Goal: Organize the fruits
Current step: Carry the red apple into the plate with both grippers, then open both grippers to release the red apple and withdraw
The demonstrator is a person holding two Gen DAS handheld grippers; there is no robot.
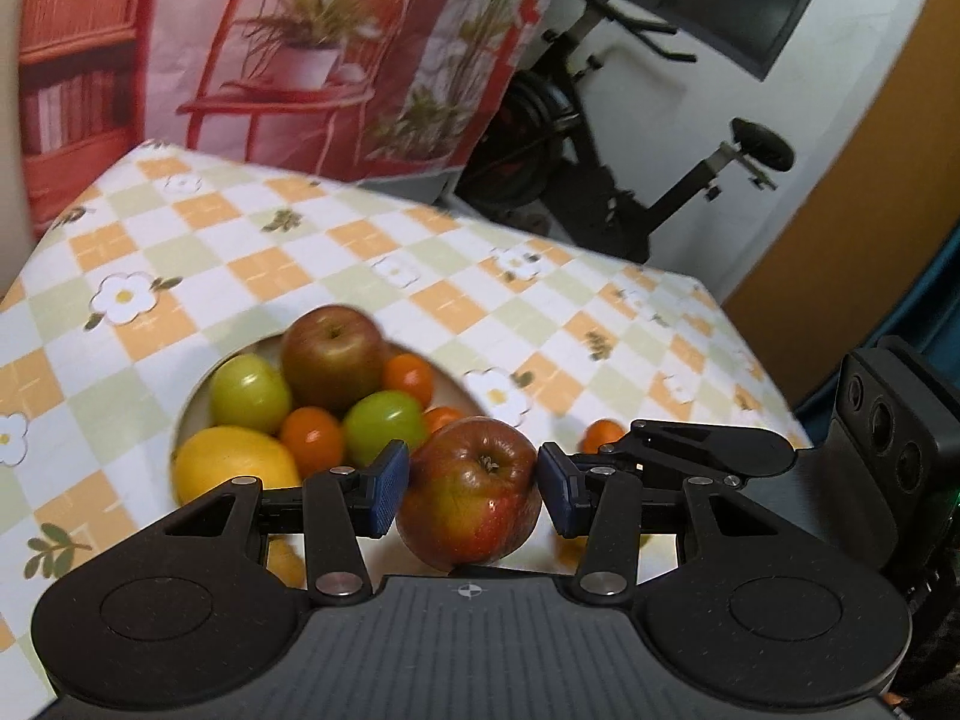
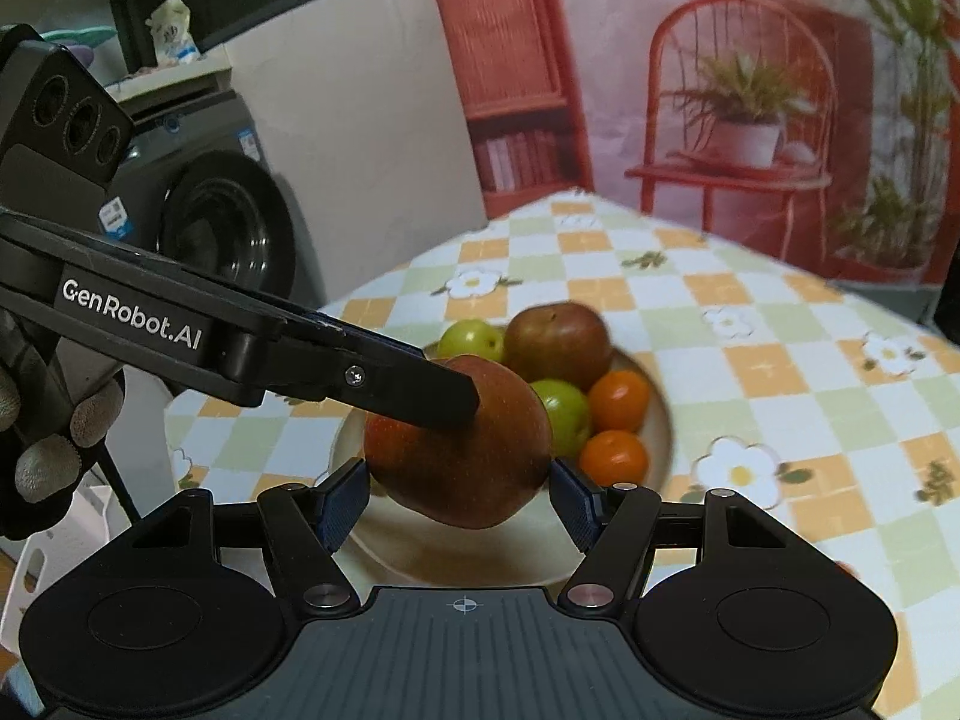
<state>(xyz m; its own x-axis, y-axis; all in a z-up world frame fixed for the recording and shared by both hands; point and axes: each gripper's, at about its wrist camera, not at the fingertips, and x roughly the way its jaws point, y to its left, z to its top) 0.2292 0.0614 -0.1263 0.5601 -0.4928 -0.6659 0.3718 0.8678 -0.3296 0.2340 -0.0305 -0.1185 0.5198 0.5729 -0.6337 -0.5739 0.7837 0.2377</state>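
A red apple (image 1: 471,495) sits between the blue pads of my left gripper (image 1: 474,489), which is shut on it just above a cream plate (image 1: 198,402). The plate holds another red apple (image 1: 333,357), two green fruits (image 1: 249,393), small oranges (image 1: 312,441) and a lemon (image 1: 234,471). In the right wrist view the same held apple (image 2: 462,456) sits between the pads of my right gripper (image 2: 459,498), with the left gripper's finger (image 2: 414,390) pressed on its top over the plate (image 2: 660,438). One small orange (image 1: 603,435) lies on the cloth beside the plate.
The table has a checked orange, green and white flowered cloth (image 1: 360,252). An exercise bike (image 1: 600,150) stands beyond the far edge. A washing machine (image 2: 228,222) and a white basket (image 2: 66,534) stand left of the table. A printed backdrop (image 2: 720,90) hangs behind.
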